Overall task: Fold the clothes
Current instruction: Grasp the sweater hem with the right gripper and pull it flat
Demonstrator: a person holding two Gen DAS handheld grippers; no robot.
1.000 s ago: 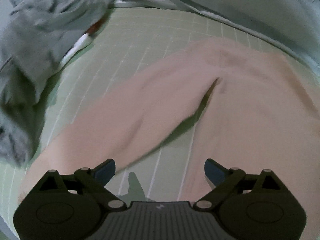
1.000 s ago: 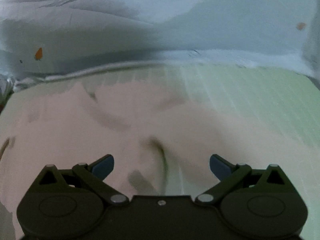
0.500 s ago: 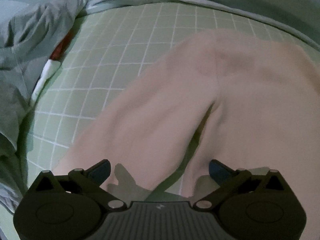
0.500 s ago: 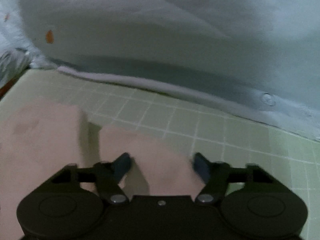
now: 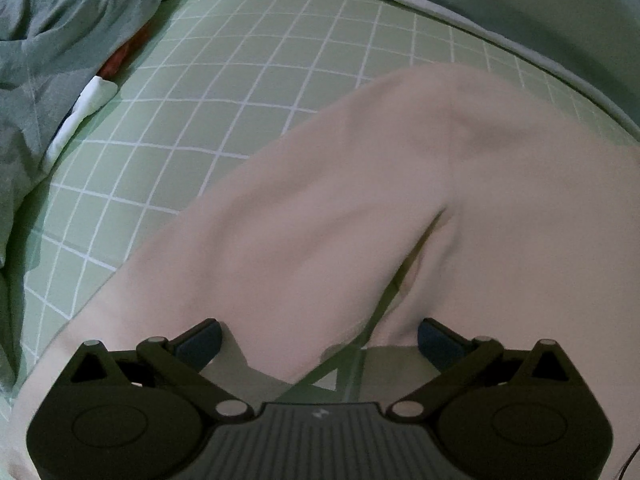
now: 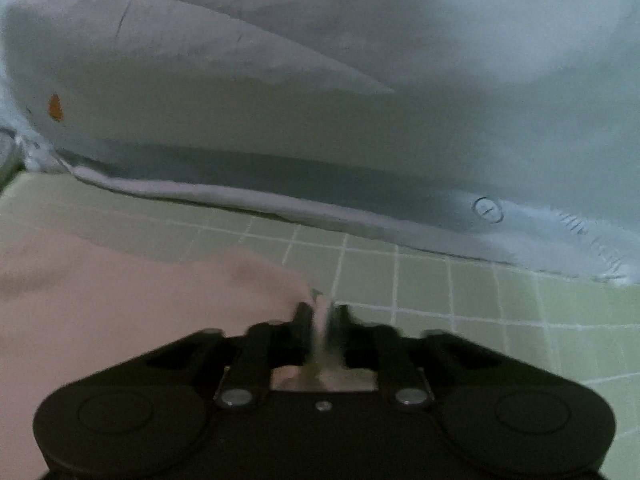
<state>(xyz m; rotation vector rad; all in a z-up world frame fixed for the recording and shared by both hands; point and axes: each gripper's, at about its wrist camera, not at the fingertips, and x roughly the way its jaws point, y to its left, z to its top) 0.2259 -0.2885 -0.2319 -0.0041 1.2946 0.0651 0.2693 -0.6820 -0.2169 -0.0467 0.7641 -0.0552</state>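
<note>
Pale pink trousers lie flat on a green checked sheet, their two legs running toward the left wrist camera. My left gripper hangs wide open just above the lower ends of the legs, one finger over each leg, gripping nothing. In the right wrist view the trousers fill the lower left. My right gripper is at their right-hand edge. Its jaws are closing, nearly together, with a thin fold of the pink cloth pinched between them.
A crumpled grey-green garment lies piled at the far left, with a white and orange item under its edge. A puffy pale blue quilt borders the sheet along the back. Bare sheet shows right of the trousers.
The right gripper swept right to the trousers' edge and its jaws came together on the cloth. The left gripper came in over the leg ends, staying open.
</note>
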